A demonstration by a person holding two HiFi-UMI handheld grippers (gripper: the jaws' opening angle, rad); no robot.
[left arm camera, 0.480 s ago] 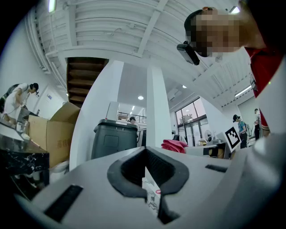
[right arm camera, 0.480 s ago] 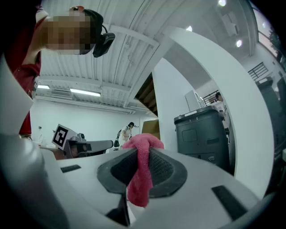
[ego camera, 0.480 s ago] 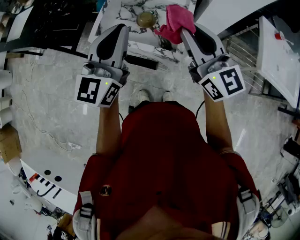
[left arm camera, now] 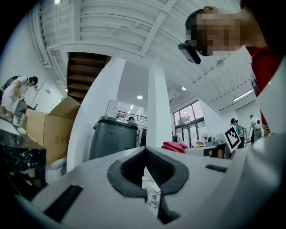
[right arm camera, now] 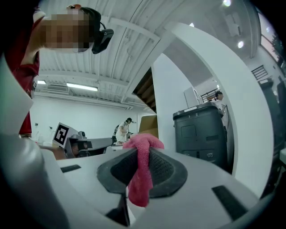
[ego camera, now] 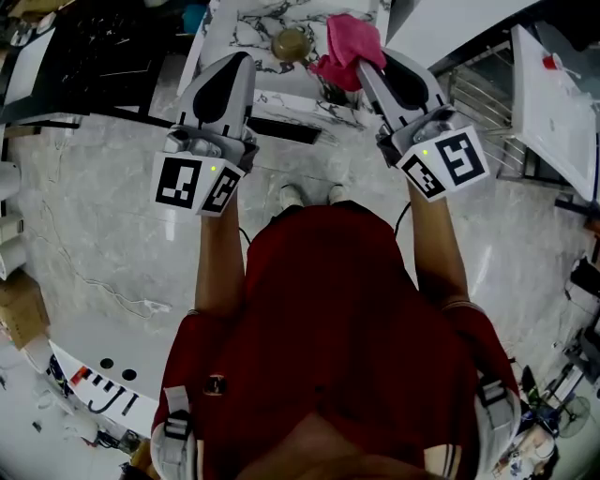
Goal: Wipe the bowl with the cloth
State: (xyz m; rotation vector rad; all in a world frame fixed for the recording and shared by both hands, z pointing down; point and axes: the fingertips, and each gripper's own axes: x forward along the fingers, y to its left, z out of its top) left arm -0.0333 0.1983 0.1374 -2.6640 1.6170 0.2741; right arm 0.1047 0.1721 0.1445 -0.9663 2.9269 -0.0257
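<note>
right gripper [ego camera: 367, 67]: clenched on pink cloth [right arm camera: 142, 179], wad bunched past the jaws
left gripper [ego camera: 236, 64]: clamped together, empty
bowl [ego camera: 292, 41]: on marble table [ego camera: 244, 28], just left of cloth, between both gripper tips

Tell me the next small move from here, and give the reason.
Probably shift the right gripper sideways toward the left gripper, to bring the pink cloth over the bowl. Its jaws are clamped on the cloth, which in the head view shows beside the bowl on the marble table, not on it. The left gripper is shut and empty.
</note>
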